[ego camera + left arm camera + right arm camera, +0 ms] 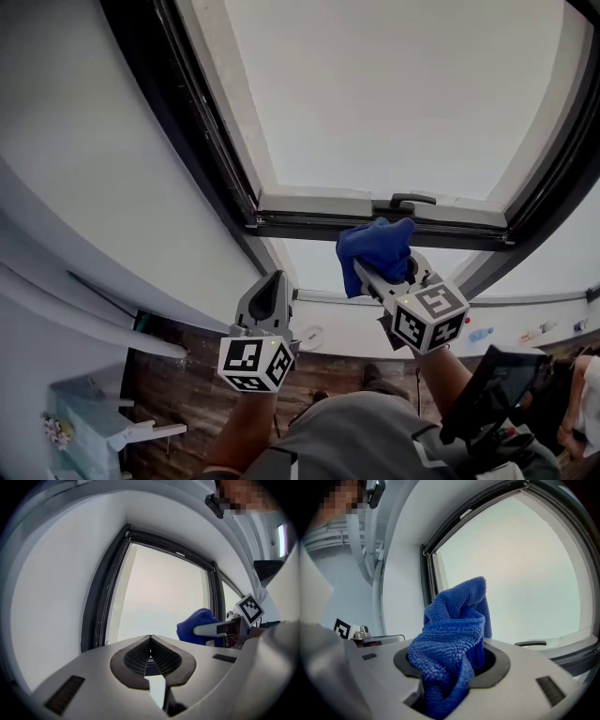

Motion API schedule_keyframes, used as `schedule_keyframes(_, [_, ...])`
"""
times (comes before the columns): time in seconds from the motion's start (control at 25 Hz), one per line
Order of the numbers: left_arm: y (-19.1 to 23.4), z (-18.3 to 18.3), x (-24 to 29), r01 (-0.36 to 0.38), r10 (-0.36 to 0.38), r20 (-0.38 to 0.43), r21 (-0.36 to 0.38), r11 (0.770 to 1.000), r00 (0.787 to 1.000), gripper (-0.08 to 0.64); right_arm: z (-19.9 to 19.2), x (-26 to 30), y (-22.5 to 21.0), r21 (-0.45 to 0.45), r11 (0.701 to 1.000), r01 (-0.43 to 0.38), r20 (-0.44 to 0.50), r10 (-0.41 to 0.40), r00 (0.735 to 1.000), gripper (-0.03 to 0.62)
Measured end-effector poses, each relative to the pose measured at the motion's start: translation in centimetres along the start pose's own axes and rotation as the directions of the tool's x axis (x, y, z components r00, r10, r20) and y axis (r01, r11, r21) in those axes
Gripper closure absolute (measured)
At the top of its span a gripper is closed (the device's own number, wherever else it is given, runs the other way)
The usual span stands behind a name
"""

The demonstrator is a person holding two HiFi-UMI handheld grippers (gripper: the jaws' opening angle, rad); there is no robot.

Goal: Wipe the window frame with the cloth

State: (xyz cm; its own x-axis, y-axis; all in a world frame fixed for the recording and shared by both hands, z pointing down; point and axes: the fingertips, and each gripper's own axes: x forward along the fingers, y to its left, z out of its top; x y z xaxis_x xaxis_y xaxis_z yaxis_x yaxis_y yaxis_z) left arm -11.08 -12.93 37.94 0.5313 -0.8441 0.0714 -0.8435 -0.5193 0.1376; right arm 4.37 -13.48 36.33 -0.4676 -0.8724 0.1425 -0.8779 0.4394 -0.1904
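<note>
White walls and a pale, bright pane (394, 94) filled the head view. The dark window frame (214, 159) ran from 11 o'clock down to a cross bar near the centre, where a black handle (412, 199) sat. The right claw (375, 274), just toward 5 o'clock of centre, was clenched on a bunched blue cloth (375, 248) raised just beneath that bar. Whether cloth and frame touched could not be told. The left claw (275, 281) hung at 7 o'clock, below the frame. Dark wood floor (178, 384) showed far beneath at 7 o'clock.

Seen from the left gripper view, the left claw's jaws were pressed together on nothing and aimed at the glass, with the frame's upright at 9 o'clock. The cloth, in the right claw's grip, showed at 3 o'clock.

From the right gripper view, the cloth was wedged between the jaws and spilled upward toward 12 o'clock. A frame corner stood behind it at 11 o'clock and the handle lay at 4 o'clock.

By the look of it, the cloth was being brought to the frame, with the wipe barely begun, if at all. The next move would call for pressing the cloth onto the cross bar and drawing it along, with the grip kept firm and the path steered clear of the handle.
</note>
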Motion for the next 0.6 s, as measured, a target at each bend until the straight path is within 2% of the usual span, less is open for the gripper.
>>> schedule_keyframes(0.16, [0.5,0.3,2.6,-0.054,0.054,0.004,-0.028,0.998,0.999,0.551,0.5,2.9,-2.1,-0.002,0.996,-0.087,-0.006,0.087,0.996,0.368])
schedule_keyframes(0.4, [2.8,0.7,5.2,-0.156,0.156,-0.016,0.007,0.988,0.988,0.551,1.1,7.5,-3.5,-0.010,0.982,-0.186,-0.017,0.186,0.982,0.368])
schedule_keyframes(0.6, [5.1,2.2,6.4,-0.174,0.173,-0.006,-0.004,0.985,0.985,0.551,2.1,12.1,-2.3,-0.004,0.976,-0.216,-0.015,0.216,0.976,0.368])
